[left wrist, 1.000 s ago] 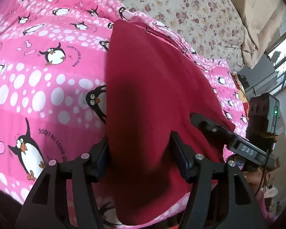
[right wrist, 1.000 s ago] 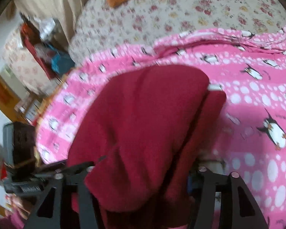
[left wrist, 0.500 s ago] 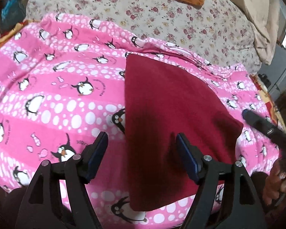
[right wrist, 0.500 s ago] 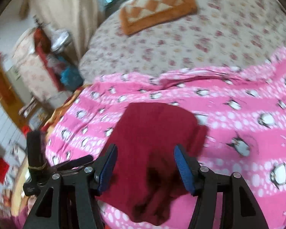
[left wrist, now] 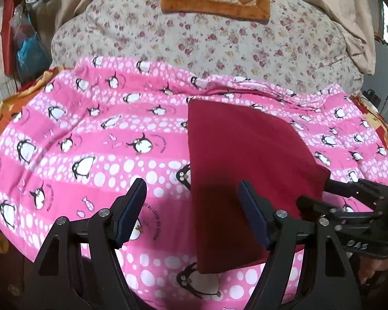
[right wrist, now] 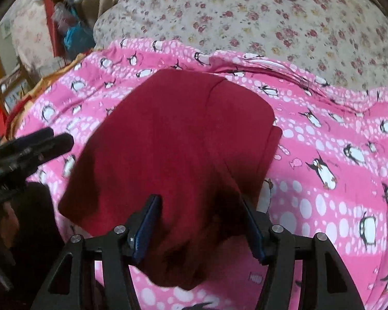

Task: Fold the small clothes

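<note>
The red garment [left wrist: 245, 160] lies folded on the penguin blanket [left wrist: 90, 134]. Both tongs, left [left wrist: 192, 213] and right [right wrist: 203, 226], stand apart, gripping nothing. One fold looks finished; next likely means regrasping an edge.

A floral-sheeted bed [left wrist: 245, 49] carries a pink penguin blanket [left wrist: 90, 139], with a folded red garment [left wrist: 245, 155] on top.

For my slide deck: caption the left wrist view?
Open left gripper above folded red garment on penguin blanket.
</note>
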`<state>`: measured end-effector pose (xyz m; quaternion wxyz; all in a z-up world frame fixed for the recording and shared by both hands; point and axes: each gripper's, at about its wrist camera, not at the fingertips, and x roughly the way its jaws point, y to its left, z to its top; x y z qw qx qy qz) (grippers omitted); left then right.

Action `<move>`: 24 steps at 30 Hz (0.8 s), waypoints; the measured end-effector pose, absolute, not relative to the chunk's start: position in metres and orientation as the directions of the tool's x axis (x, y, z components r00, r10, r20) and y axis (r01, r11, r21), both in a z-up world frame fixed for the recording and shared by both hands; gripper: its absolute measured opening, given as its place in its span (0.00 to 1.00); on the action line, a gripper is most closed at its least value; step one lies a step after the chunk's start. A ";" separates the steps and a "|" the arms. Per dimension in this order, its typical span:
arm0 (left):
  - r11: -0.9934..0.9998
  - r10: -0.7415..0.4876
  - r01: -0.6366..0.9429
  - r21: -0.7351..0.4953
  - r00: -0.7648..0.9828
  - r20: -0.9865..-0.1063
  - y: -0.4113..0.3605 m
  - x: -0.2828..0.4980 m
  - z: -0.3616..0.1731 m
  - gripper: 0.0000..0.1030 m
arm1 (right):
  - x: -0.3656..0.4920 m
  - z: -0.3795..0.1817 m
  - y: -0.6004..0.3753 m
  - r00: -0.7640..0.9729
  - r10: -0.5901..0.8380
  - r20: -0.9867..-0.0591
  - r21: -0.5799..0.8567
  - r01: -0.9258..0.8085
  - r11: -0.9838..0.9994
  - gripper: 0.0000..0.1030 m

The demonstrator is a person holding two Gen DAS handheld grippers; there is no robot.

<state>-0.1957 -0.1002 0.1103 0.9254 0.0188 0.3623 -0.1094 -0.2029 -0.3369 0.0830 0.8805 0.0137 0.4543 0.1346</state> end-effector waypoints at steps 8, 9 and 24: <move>0.974 -0.206 0.217 -0.064 0.736 -0.645 -0.097 -0.206 0.123 0.72 | -0.231 0.123 -0.333 0.641 0.247 -0.727 0.150 -0.203 0.968 0.67; 0.973 -0.212 0.219 -0.069 0.739 -0.640 -0.097 -0.207 0.125 0.72 | -0.235 0.128 -0.331 0.659 0.240 -0.713 0.143 -0.199 0.970 0.72; 0.985 -0.127 0.171 0.022 0.805 -0.580 -0.098 -0.224 0.136 0.72 | -0.237 0.131 -0.334 0.672 0.221 -0.707 0.154 -0.158 0.975 0.78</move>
